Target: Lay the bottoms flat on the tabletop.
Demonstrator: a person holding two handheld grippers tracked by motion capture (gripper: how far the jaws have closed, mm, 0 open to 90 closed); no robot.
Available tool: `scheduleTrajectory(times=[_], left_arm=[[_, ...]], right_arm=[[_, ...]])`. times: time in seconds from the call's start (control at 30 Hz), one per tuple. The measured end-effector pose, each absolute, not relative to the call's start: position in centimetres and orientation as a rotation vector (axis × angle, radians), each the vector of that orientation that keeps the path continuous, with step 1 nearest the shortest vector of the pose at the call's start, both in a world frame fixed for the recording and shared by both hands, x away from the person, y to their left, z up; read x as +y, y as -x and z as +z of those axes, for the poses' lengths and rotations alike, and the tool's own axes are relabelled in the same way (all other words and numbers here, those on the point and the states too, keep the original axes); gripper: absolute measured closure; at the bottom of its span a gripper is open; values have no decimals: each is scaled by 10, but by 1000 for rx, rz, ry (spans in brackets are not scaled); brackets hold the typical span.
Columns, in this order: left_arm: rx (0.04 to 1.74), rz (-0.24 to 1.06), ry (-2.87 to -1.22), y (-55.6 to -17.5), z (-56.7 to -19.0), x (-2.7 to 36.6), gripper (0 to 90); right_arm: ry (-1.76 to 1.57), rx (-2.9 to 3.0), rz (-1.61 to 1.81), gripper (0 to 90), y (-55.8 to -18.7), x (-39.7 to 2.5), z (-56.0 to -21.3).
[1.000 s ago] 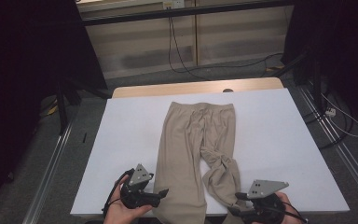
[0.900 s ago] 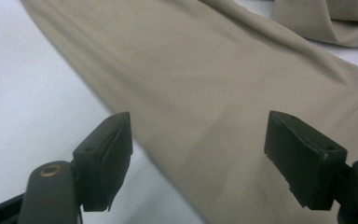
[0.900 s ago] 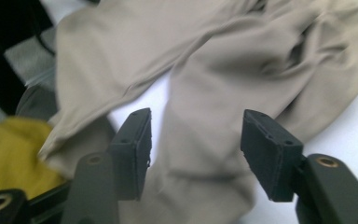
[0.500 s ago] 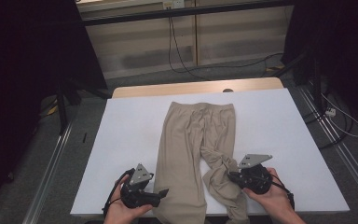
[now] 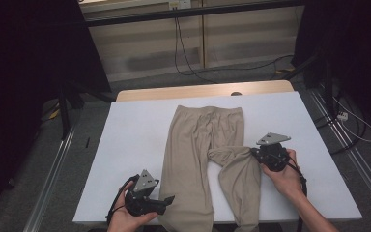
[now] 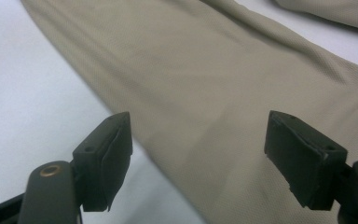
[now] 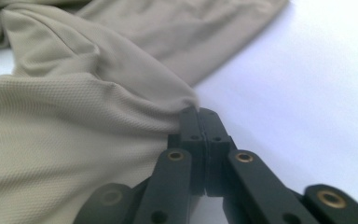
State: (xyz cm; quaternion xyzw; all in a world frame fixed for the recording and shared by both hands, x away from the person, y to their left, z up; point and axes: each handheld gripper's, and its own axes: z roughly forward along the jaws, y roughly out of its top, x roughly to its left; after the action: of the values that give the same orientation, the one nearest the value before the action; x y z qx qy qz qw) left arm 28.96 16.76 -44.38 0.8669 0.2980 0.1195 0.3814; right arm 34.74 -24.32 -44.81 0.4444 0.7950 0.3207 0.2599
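Note:
A pair of beige trousers (image 5: 198, 140) lies on the white table (image 5: 135, 140), waistband far, legs toward me. The left leg (image 6: 223, 93) lies flat. My left gripper (image 5: 166, 200) rests at that leg's outer edge near the table front; it is open, its jaws wide apart over the fabric edge, holding nothing. The right leg (image 5: 241, 174) is bunched and folded near the knee. My right gripper (image 5: 254, 152) is shut on a pinch of that leg's fabric (image 7: 186, 100) at its outer edge, pulling it into a peak.
Bare white tabletop (image 7: 307, 70) lies to the right of the trousers and to the left. A wooden strip (image 5: 203, 90) borders the far edge. Cables (image 5: 193, 58) trail on the floor beyond, and metal rails (image 5: 53, 164) run along both sides.
My right gripper moved forward from the table's front edge, carrying the right leg's fabric with it and spreading the crumpled leg outward. The left gripper stayed in place, open.

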Motion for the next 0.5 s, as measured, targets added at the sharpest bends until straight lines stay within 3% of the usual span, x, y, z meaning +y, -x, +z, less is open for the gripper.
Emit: scheduleTrajectory(times=[0.1, 0.17, 0.2, 0.3, 0.37, 0.43, 0.5], left_arm=[[759, 310, -2212, -289, -443, 168, 238], [763, 308, -2210, -290, -443, 168, 238], [766, 307, -2209, -290, -444, 168, 238], [763, 306, -2212, -290, -444, 168, 238], [762, 307, -2214, -290, -444, 167, 238], [761, 307, -2215, -290, -444, 167, 237], [761, 305, -2212, -290, -444, 168, 236]], right_arm=[[-1219, 2113, 914, 613, -337, -244, -441], [-1181, 2108, 967, 561, -326, -239, -432], [-1152, 2123, 1004, 545, -319, -235, -429], [-1066, 2255, 1108, 706, -298, -215, -424], [-998, 2361, 1147, 723, -284, -198, -429], [-930, 2458, 1138, 709, -272, -183, -437], [-879, 2527, 1115, 614, -263, -172, -442]])
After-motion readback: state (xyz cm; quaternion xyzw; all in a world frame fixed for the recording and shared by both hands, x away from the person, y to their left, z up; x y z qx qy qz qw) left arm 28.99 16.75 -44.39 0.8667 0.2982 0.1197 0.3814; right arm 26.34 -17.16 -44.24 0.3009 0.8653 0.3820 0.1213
